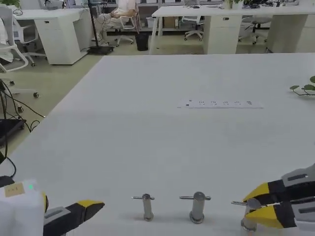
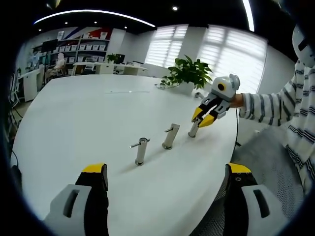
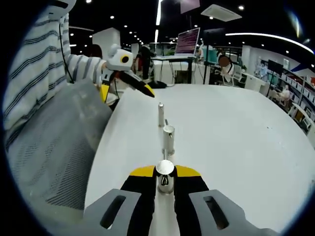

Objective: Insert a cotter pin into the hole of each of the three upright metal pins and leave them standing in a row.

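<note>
Jaws of the right gripper (image 3: 166, 173) stand close on either side of the nearest short silver metal pin with a round flat head (image 1: 250, 216). The right gripper view shows its yellow tips flanking that head, but I cannot tell whether they press on it or merely bracket it. The left gripper (image 2: 166, 172) hangs low with its jaws wide apart and nothing between them, short of the row.

All three pins stand upright in a line on the plain white surface (image 1: 147, 123), close to its near edge. The middle silver pin (image 1: 198, 209) and the far-left silver pin (image 1: 146, 207) each carry a thin wire cotter pin (image 1: 194, 197) (image 1: 142, 197) crosswise near the top. A third thin wire (image 1: 237, 202) juts from one side of the pin between the jaws, and how far through it sits is too small to judge.

The main risk, as I judge it, is the release:
- If the jaws part unevenly or draw back at an angle, one tip could drag the head and topple the pin.
- A toppled pin so near the edge could roll off.
- A jaw could snag the jutting wire and pull it back out of its hole.
- A falling pin could strike its neighbour and break the row.
- A careless sweep of the left gripper threatens the far-left pin
</note>
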